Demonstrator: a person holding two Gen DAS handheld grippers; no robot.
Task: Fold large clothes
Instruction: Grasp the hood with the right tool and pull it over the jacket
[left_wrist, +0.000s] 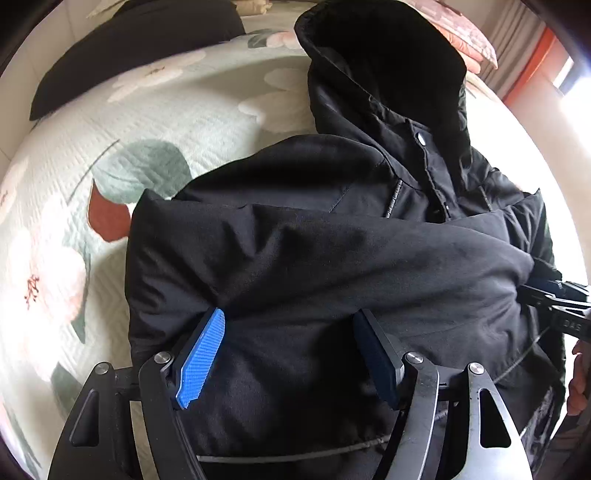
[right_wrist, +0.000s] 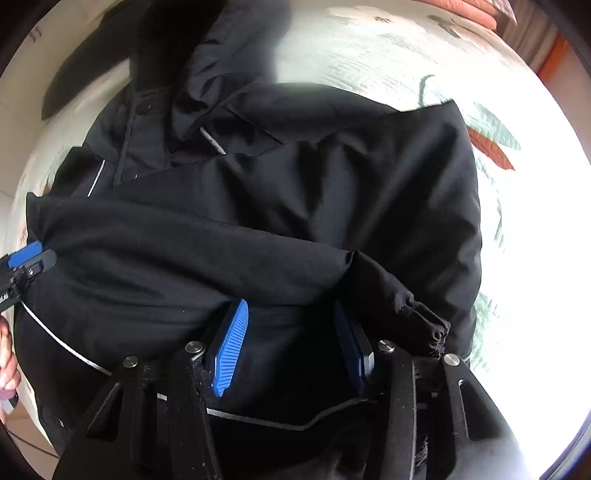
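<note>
Jacket (left_wrist: 332, 251): black, hooded, lying on your flowered bed (left_wrist: 155, 122), sleeves folded across its front.
Left gripper (left_wrist: 291, 350): your jaws straddle jacket fabric; grip cannot tell.
Right gripper (right_wrist: 295, 343): same, beside the sleeve cuff (right_wrist: 417, 317).

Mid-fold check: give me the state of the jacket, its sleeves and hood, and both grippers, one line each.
Black jacket: lying front up on the floral bedspread, closed.
Sleeves: both folded across the chest.
Hood: flat, not yet folded in.
Left gripper: open over the lower jacket.
Right gripper: open, a cuff beside its finger.
</note>
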